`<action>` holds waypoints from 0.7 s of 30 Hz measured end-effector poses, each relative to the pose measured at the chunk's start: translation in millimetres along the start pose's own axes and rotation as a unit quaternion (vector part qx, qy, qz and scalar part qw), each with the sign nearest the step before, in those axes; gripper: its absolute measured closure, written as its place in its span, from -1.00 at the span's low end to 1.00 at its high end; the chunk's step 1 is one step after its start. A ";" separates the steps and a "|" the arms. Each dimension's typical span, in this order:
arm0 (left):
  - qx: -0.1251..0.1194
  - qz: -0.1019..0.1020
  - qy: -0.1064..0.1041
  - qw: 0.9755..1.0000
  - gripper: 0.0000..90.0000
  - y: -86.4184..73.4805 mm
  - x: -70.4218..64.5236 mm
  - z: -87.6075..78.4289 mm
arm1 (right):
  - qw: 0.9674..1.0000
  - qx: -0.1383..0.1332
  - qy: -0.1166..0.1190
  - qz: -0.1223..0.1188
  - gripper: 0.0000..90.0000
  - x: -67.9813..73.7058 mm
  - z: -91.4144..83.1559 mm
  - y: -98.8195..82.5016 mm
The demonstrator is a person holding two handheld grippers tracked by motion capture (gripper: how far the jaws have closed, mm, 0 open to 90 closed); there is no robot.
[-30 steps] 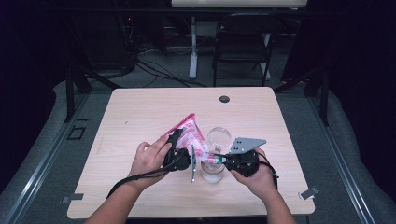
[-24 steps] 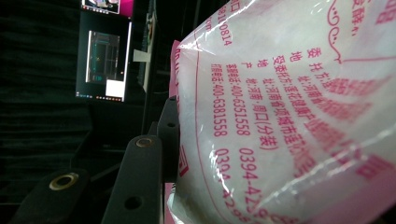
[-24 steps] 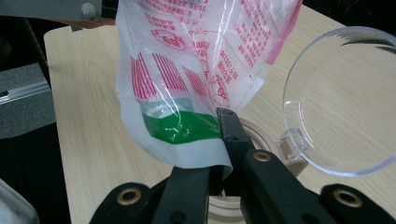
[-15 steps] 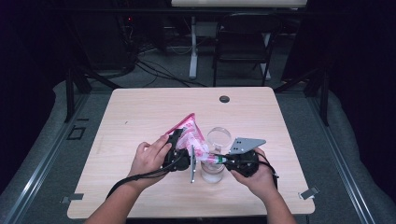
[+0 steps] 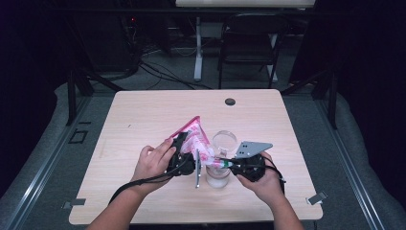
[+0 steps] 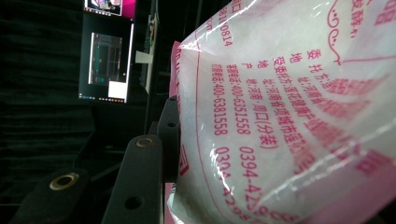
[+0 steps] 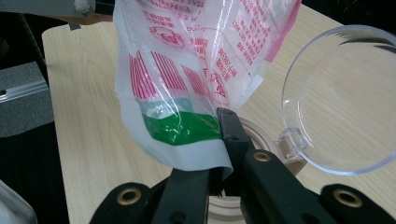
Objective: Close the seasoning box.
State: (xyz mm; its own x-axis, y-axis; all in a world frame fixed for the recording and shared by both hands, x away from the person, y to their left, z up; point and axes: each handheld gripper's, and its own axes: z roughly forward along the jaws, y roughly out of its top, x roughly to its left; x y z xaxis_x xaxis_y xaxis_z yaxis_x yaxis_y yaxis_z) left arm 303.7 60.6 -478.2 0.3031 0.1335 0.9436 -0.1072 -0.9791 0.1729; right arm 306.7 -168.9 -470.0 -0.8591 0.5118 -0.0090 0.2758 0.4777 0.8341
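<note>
While the left gripper clamps the pink bag and the right gripper pinches its lower corner over the open jar, pouring appears yet to begin.

Bag: thin plastic film, glossy, crinkled, translucent white with pink print and green band; white powdery fill behind film.
Jar lid: clear hard plastic, smooth, shiny.
Jar: clear, glossy wall; pale wood-look rim.
Table: light wood-grain laminate, matt, smooth.
Right gripper: black matt plastic, brass-coloured rivets.
Grey plate: flat dull metal.
</note>
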 end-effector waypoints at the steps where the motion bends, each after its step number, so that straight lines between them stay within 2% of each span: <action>1: 0.002 0.000 -0.001 1.000 0.43 0.2 0.1 -0.3 | 1.000 0.000 0.000 0.000 1.00 -0.1 0.0 0.0; 21: -0.003 0.001 0.003 1.000 0.43 0.2 -0.7 -0.6 | 1.000 0.000 -0.002 0.000 1.00 -0.5 0.3 -0.3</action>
State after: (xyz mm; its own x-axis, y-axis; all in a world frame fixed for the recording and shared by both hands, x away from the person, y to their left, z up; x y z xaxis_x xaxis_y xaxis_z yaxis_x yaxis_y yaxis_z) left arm 303.0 60.4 -478.6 0.2969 0.1324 0.9457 -0.1128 -0.9785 0.1725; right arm 307.1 -169.1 -470.4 -0.8579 0.5136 -0.0116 0.2754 0.4788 0.8336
